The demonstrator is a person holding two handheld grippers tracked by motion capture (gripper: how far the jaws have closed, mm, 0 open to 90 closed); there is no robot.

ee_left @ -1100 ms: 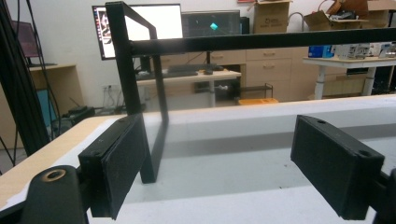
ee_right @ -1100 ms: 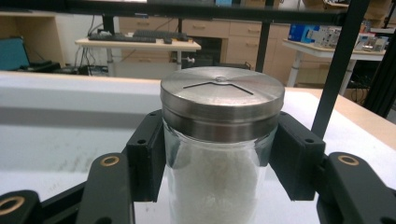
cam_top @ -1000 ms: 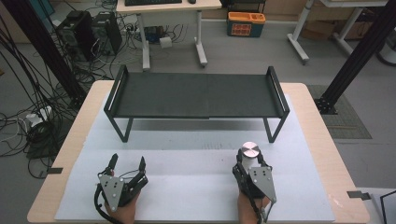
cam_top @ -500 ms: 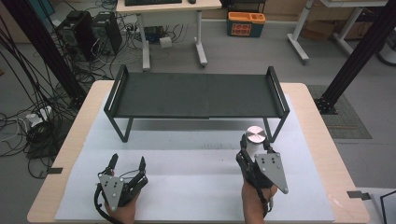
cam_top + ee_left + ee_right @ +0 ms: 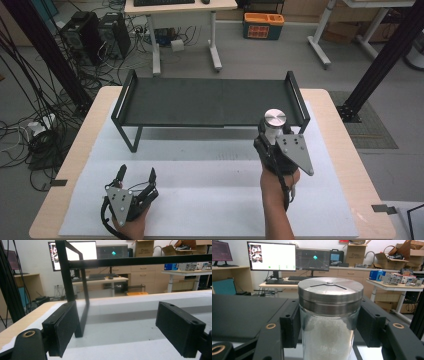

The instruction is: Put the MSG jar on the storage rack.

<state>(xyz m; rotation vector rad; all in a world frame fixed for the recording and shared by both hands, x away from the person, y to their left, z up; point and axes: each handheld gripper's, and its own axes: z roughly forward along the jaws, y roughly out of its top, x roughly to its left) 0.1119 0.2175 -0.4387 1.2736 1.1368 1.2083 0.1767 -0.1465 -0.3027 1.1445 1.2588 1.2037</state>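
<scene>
Jar (image 5: 275, 125) is held aloft at the black shelf's (image 5: 200, 102) edge.
It is clamped by the right gripper (image 5: 270, 137), seemingly for shelving; the left gripper (image 5: 136, 179) is rested wide, empty.

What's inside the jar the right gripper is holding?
The jar is glass with a white powdery or granular fill visible through its wall. The steel lid covers the top, and the right gripper jaws cover its sides.

One jar (image 5: 275, 123), one rack (image 5: 210, 102), two grippers.

Bright, even overhead light | soft shadow beneath rack (image 5: 210, 102) on counter (image 5: 200, 200) | glare on monitor (image 5: 272, 256) | frames soft, slightly blurred
</scene>
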